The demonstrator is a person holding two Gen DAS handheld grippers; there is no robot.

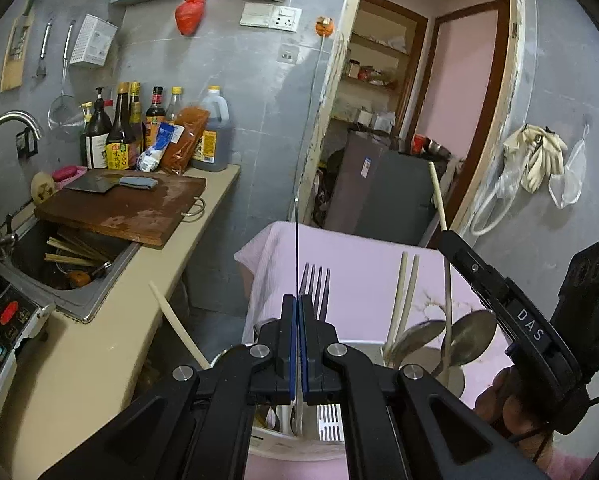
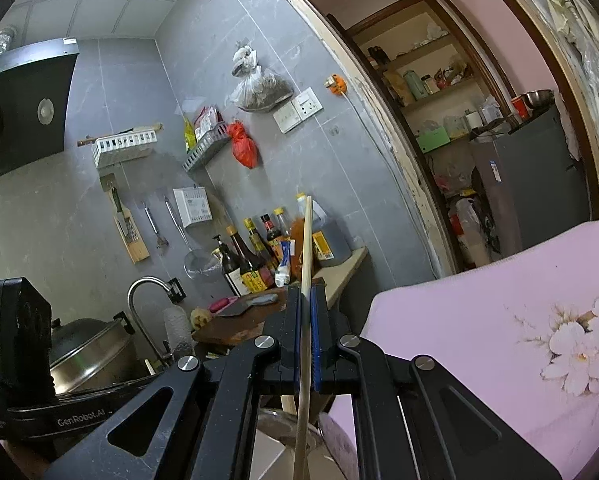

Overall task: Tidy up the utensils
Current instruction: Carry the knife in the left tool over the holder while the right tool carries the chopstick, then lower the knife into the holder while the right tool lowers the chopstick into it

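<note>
Left tool [image 1: 298, 344] clamped on a thin blade, probably a knife [image 1: 296, 248]; handle hidden below. Right tool [image 2: 307, 336] clamped on chopstick [image 2: 306, 280], lower end cut off. Fork [image 1: 318, 286] just beside the left tool.

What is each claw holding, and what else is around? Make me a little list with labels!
left gripper: shut on a thin metal piece
fork: dark tines just past the left gripper
right gripper: shut on a chopstick
spoons: two, standing in a holder with pale chopsticks
pink cloth: flower print, under the work area
cutting board: lies across the sink, cleaver on it
bottles: against the wall
</note>
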